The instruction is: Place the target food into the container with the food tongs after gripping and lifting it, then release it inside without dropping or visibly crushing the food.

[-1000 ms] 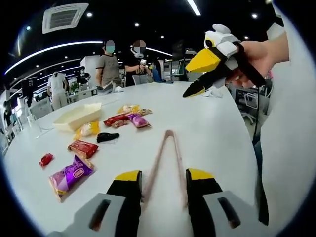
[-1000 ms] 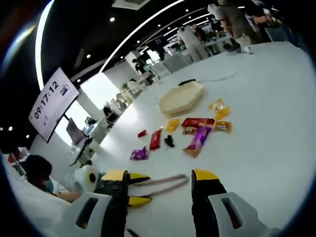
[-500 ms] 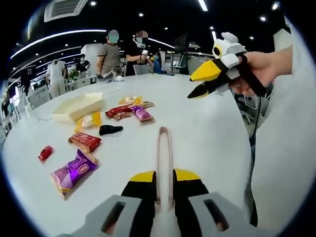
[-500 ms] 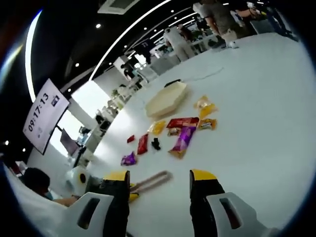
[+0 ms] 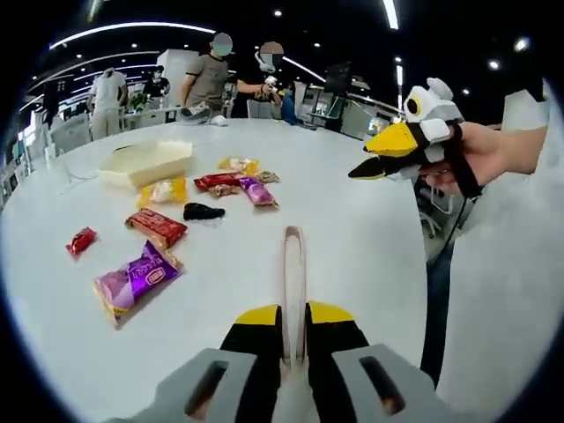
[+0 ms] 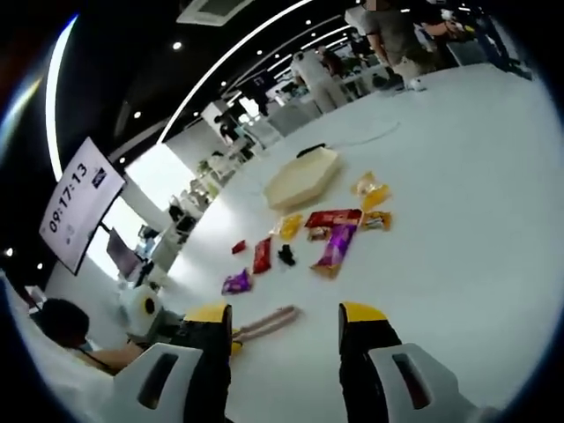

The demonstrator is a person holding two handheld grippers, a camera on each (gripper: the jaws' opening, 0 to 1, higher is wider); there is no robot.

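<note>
Left gripper (image 5: 294, 319) clamps the slim pinkish-beige food tongs (image 5: 293, 264), arms pressed together; light, crinkly, slippery purple snack packet (image 5: 134, 285) best gripped mid-body.

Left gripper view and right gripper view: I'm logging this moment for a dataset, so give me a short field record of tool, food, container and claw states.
tool: food tongs, lying on the white table
left claw: shut on the food tongs
right claw: open, held above the table, holding nothing
container: cream tray, far side of the snacks
food: wrapped snacks loose on the table, among them a purple packet and a red packet
food in container: none visible
</note>
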